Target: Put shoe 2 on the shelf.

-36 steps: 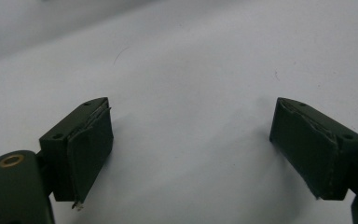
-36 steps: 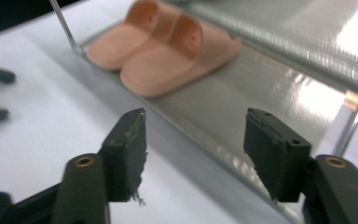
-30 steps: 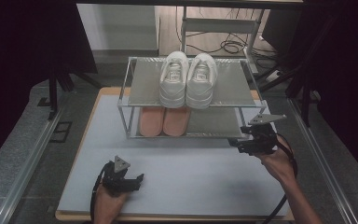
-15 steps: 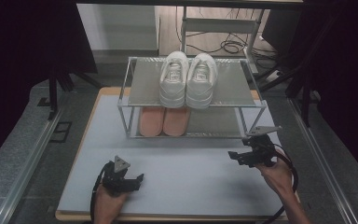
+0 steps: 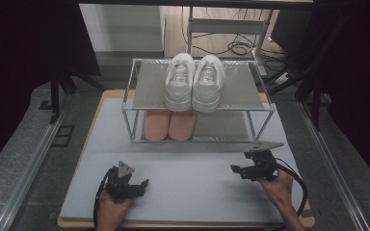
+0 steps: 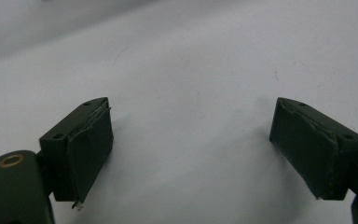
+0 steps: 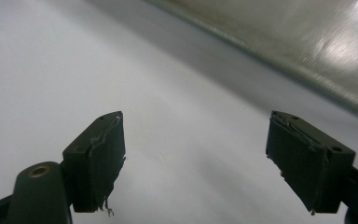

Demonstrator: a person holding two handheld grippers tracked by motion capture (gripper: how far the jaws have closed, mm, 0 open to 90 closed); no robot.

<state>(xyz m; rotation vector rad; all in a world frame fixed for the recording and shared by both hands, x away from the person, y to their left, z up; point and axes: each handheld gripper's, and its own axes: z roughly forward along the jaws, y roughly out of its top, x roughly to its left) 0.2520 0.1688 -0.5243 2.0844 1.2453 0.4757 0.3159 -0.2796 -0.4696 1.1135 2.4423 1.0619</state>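
Note:
A pair of white sneakers stands on the top shelf of a metal rack. On the lower shelf is a pair of peach shoes. My left gripper rests low on the white mat at the front left, open, its jaws pointing right. In the left gripper view its pads stand wide apart over bare mat. My right gripper is at the front right near the rack's corner, jaws pointing left. Its jaws have just been opening; they stand wide with nothing between the pads.
The rack stands at the back middle of the table; its lower metal edge runs across the top right of the right gripper view. Aluminium rails flank the table. Cables lie on the floor behind.
The right hand has sunk from beside the rack's front right post toward the mat and come slightly nearer. The left hand and gripper have stayed in place.

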